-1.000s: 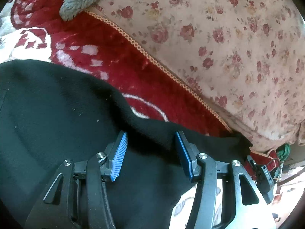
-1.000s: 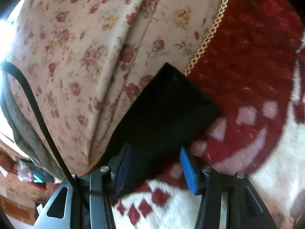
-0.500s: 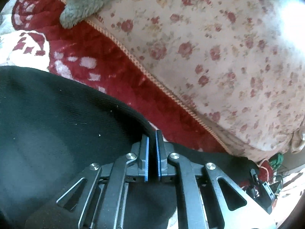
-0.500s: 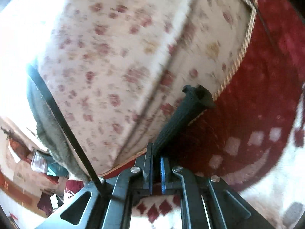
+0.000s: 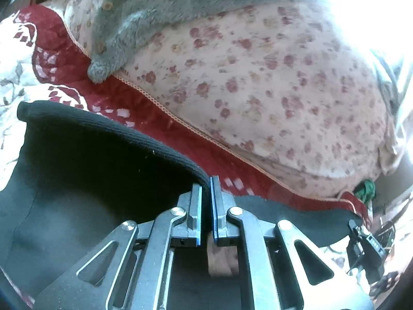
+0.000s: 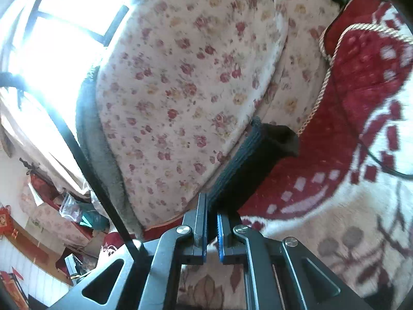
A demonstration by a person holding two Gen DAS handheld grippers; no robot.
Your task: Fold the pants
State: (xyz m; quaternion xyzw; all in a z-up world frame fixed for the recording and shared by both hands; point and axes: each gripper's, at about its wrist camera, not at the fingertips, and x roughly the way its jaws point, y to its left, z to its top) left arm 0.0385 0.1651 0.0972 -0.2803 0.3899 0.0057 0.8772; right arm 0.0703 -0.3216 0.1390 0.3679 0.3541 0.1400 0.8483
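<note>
The black pants (image 5: pixel 85 180) lie on a red and white patterned blanket (image 5: pixel 51 49). My left gripper (image 5: pixel 205 188) is shut on the ribbed black waistband edge, which rises in a lifted fold to the left. In the right wrist view my right gripper (image 6: pixel 211 209) is shut on another ribbed end of the pants (image 6: pixel 255 160), held up off the blanket (image 6: pixel 356 118). The cloth between the two grippers is out of view.
A floral cream cushion (image 5: pixel 271 82) stands behind the blanket, with a grey fleece garment (image 5: pixel 165 7) draped on it. A bright window (image 6: pixel 51 38) and a black cable (image 6: pixel 85 160) show at the right wrist view's left. Clutter (image 6: pixel 74 211) lies beyond the edge.
Both grippers went from open around the pants edges to shut on them. Both have since lifted, raising the cloth off the blanket.
</note>
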